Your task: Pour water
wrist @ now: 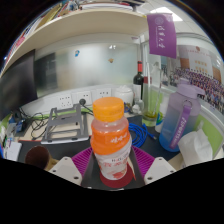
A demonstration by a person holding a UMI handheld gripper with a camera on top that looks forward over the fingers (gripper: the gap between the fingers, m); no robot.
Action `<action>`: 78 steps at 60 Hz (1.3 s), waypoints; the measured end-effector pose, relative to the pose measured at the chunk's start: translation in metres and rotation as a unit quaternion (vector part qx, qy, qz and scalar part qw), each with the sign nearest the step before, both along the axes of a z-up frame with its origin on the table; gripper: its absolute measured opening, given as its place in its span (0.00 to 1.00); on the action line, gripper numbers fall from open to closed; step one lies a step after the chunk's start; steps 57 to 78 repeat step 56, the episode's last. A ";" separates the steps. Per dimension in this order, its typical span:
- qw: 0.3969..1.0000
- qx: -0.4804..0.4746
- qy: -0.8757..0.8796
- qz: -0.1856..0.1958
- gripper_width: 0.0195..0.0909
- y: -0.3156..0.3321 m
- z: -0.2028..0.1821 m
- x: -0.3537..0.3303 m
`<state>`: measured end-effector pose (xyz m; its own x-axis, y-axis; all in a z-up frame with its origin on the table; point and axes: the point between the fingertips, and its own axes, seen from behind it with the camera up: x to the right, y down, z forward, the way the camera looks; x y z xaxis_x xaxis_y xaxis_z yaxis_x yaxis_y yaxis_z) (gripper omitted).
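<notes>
Gripper (112,166) at bottom center, fingers clenched on orange-capped bottle (111,143); both purple pads (82,160) press its sides. Bottle upright, center frame, orange liquid inside. Lavender water bottle (175,118) stands right of center, beyond the fingers. Dark wine bottle (138,82) behind, upper middle. Monitor (18,82) at left.

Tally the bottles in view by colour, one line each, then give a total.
Orange bottle, standing between the gripper fingers: 1
Purple-blue bottle, beyond the fingers on the green tray: 1
Dark bottle, farther back on the desk: 1
Total: 3
</notes>
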<state>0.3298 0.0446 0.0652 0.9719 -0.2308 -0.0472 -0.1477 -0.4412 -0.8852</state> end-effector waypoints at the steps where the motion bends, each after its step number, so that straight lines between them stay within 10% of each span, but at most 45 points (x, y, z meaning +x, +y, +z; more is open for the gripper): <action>1: 1.000 -0.005 0.002 -0.001 0.68 -0.003 -0.001 0.000; 8: 0.999 -0.047 0.008 0.000 0.90 -0.029 -0.010 -0.004; 43: 0.995 -0.086 0.009 -0.054 0.88 -0.160 0.105 0.009; 78: 0.995 -0.093 0.007 -0.048 0.87 -0.175 0.115 -0.001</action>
